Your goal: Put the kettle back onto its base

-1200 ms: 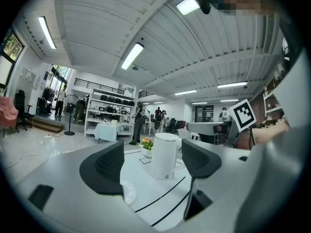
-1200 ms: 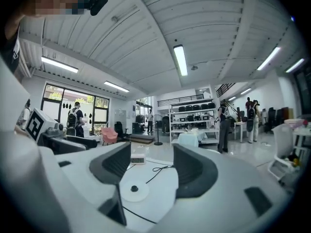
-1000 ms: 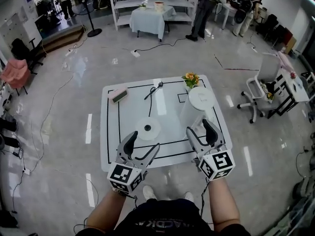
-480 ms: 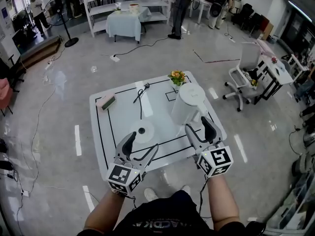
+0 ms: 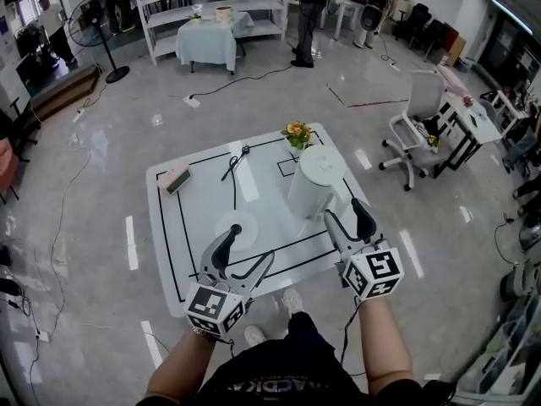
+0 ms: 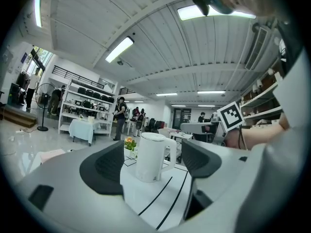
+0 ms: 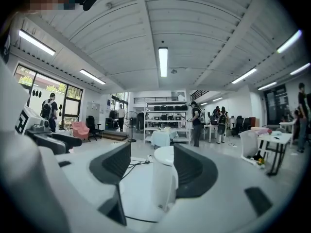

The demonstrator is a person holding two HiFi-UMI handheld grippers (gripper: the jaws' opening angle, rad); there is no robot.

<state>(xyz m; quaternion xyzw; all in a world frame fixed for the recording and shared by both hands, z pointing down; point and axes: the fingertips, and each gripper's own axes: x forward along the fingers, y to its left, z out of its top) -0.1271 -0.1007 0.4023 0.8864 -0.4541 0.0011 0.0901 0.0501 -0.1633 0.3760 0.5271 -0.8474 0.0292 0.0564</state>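
Forearms extended at lower frame; left gripper (image 5: 246, 257) and right gripper (image 5: 348, 224) jaws apart, empty, pointing at kettle (image 5: 314, 181).

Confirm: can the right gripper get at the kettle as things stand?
Probably yes: the right gripper is open, its jaws framing the kettle just ahead, and nothing stands between them.

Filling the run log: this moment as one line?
kettle: upright on table, off base | base: empty, by left gripper | left gripper: open | right gripper: open, kettle ahead
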